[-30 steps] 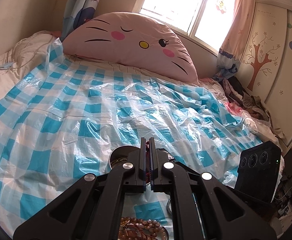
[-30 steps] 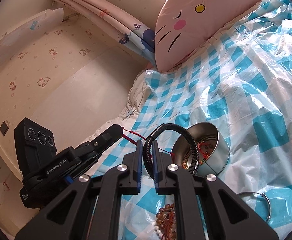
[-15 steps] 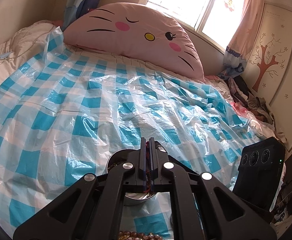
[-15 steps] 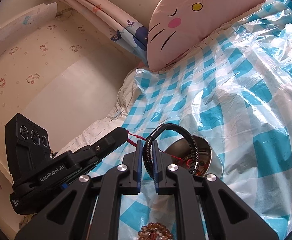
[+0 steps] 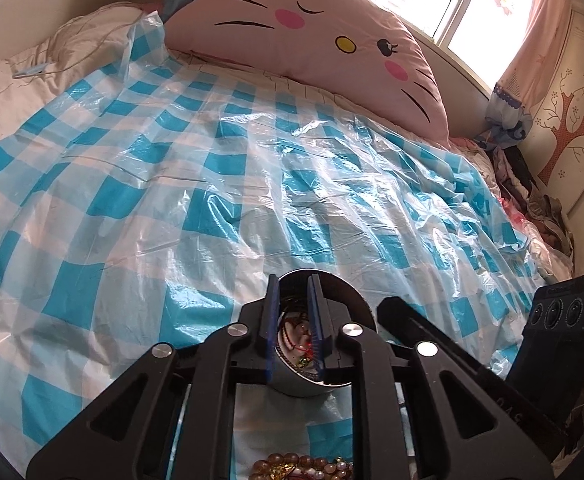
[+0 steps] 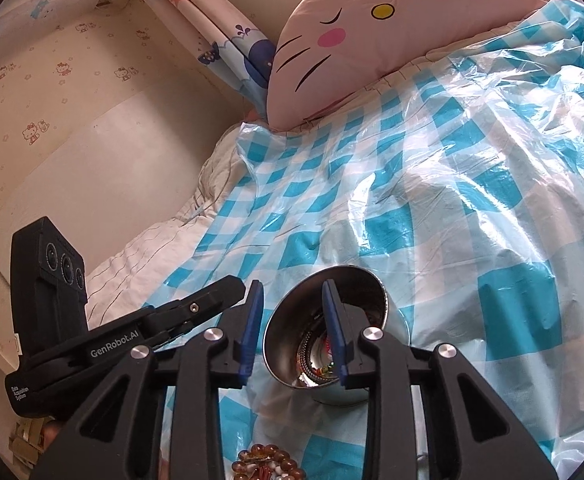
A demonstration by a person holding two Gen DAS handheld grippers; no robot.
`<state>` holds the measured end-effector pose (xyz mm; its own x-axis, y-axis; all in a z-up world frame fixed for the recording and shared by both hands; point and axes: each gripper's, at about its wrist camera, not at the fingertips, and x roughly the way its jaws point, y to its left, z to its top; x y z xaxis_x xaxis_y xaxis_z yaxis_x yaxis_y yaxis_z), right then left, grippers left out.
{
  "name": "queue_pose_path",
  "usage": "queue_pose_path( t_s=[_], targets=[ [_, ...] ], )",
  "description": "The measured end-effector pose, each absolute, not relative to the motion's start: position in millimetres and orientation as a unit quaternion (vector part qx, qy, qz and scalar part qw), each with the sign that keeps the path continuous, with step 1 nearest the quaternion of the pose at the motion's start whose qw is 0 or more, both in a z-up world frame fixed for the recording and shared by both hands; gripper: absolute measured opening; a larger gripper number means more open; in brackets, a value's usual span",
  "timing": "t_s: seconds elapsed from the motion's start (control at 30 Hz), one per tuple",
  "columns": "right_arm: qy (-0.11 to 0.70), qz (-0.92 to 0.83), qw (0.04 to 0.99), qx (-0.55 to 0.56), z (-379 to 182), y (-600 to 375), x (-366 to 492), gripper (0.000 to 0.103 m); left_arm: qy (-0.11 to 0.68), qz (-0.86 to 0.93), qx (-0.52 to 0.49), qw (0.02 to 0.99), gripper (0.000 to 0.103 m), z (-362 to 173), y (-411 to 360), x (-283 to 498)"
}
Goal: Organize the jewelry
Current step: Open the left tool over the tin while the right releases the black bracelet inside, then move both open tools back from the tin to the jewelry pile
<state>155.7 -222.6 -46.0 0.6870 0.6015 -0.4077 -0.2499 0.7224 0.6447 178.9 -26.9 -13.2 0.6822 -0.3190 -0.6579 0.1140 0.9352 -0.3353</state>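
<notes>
From the left wrist, the left gripper (image 5: 294,296) hangs over a steel bowl (image 5: 348,300) on a blue-and-white checked plastic sheet (image 5: 211,184) covering a bed; its jaws have just been opening and stand slightly apart with nothing between them. Through the gap, red cord and beaded jewelry (image 5: 298,340) lie inside the bowl, while an amber bead bracelet (image 5: 300,466) rests on the sheet below the tool. From the right wrist, the right gripper (image 6: 292,294) also has jaws that have just been opening, parted and empty, poised over the tilted steel bowl (image 6: 328,320), where a dark coiled bangle (image 6: 306,350) lies. The left gripper (image 6: 195,304) sits just left of it. A pink cat-face cushion (image 6: 392,40) lies beyond.
</notes>
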Motion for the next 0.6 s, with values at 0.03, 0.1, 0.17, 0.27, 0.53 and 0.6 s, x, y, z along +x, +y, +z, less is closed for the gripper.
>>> queue_pose_path(
  t_s=[0.03, 0.1, 0.17, 0.27, 0.53, 0.6],
  targets=[
    [0.308, 0.238, 0.877, 0.283, -44.1, -225.3, 151.5, 0.033, 0.38, -0.113, -0.133, 0.908, 0.025, -13.1, -24.8, 176.1],
    [0.296, 0.227, 0.883, 0.284, -37.7, -231.8, 140.3, 0.039, 0.376, -0.098, -0.127, 0.913, 0.041, -11.5, -20.0, 168.9],
    [0.281, 0.213, 0.891, 0.286, -30.8, -239.1, 127.2, 0.049, 0.368, -0.079, -0.117, 0.919, 0.05, -8.3, -16.7, 160.3],
    [0.274, 0.199, 0.896, 0.286, -26.4, -243.5, 109.9, 0.05, 0.357, -0.057, -0.098, 0.927, 0.062, -2.2, -15.1, 146.3],
    [0.292, 0.185, 0.908, 0.236, -21.8, -224.1, 68.2, 0.066, 0.348, -0.031, -0.029, 0.937, 0.084, 0.3, -21.7, 99.7],
    [0.294, 0.179, 0.91, 0.229, -21.6, -221.2, 61.3, 0.072, 0.349, -0.03, -0.024, 0.936, 0.086, 0.5, -20.4, 89.9]
  ],
)
